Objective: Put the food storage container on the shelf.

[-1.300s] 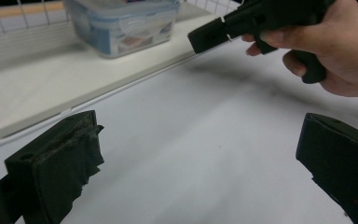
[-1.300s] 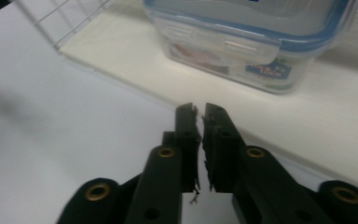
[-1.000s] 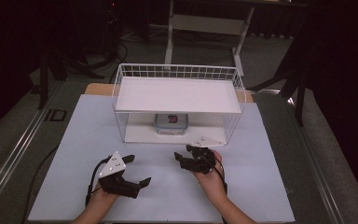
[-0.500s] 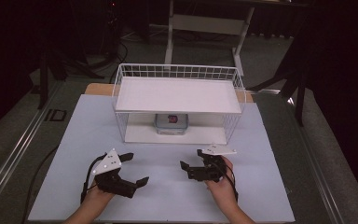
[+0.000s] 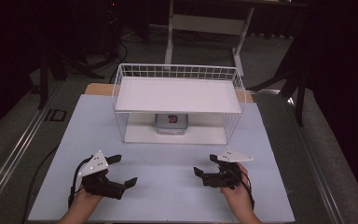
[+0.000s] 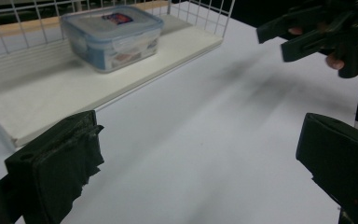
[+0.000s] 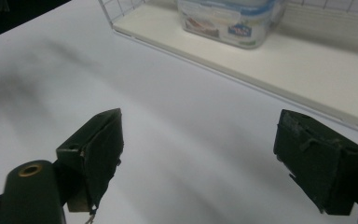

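A clear lidded container (image 5: 171, 123) with a blue rim and a red label stands on the lower board (image 5: 140, 133) of a white wire rack (image 5: 177, 71). It also appears upper left in the left gripper view (image 6: 112, 37) and at the top of the right gripper view (image 7: 228, 21). My left gripper (image 5: 123, 170) (image 6: 198, 172) hangs open over the white tabletop at front left. My right gripper (image 5: 204, 164) (image 7: 205, 163) hangs at front right; its jaws have just been opening and now stand wide, with nothing between them. Both sit well short of the rack.
The rack's top shelf (image 5: 177, 93) is a bare white board above the container. A white sheet (image 5: 168, 196) covers the table between the two grippers. The right gripper (image 6: 317, 32) shows in the upper right of the left gripper view. Dark floor and table legs lie beyond.
My right gripper has drawn back from the rack toward the near edge and to the right, its jaws wider apart. My left gripper has shifted a little to the left.
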`<state>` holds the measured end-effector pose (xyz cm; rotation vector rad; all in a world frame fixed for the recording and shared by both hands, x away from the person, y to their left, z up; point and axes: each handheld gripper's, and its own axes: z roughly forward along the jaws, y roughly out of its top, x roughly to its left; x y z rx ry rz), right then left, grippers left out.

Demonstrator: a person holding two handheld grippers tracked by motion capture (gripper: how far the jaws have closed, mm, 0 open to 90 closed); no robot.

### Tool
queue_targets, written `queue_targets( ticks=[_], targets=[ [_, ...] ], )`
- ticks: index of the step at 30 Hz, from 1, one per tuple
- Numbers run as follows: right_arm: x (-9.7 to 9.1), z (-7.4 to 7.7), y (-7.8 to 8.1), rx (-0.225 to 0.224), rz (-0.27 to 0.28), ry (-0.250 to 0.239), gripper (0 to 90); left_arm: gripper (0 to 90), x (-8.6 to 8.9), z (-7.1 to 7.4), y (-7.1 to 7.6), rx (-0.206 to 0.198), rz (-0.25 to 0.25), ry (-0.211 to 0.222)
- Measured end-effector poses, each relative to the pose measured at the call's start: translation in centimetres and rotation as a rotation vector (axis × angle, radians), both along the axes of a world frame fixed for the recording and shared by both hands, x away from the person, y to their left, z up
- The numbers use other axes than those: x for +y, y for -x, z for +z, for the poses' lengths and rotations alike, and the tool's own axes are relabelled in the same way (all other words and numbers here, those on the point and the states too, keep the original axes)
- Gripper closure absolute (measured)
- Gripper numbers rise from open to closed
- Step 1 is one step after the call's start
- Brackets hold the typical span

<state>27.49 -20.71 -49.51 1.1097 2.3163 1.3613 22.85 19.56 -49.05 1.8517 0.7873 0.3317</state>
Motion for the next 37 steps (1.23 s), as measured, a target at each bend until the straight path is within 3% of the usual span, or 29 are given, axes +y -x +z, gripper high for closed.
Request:
queue_targets(
  ticks=[6, 12, 15, 19, 22, 37],
  targets=[
    [-1.8, -0.5, 0.3, -0.008, -0.036, 0.023, 15.4, 0.7, 0.4, -1.0, 0.0, 0.004, 0.009, -0.004],
    [-3.4, -1.5, 0.3, -0.015, -0.039, 0.019, 14.9, 0.7, 0.6, -1.4, -0.1, -0.004, -0.016, -0.046],
    [-3.9, -1.7, 0.0, -0.034, -0.038, 0.041, 14.4, 0.7, 0.9, -1.5, -0.3, 0.001, -0.004, -0.031],
    [-4.6, -1.7, -0.1, -0.046, -0.051, 0.027, 14.4, 0.7, 1.1, -1.9, -0.5, 0.01, 0.006, -0.032],
    [-4.9, -1.7, -0.3, -0.055, -0.031, 0.037, 14.3, 0.7, 1.3, -1.8, -0.7, -0.003, 0.01, -0.068],
    [-5.1, -2.5, -0.7, -0.034, -0.028, 0.041, 13.8, 0.7, 1.3, -2.3, -0.4, 0.015, 0.0, -0.059]
  ],
)
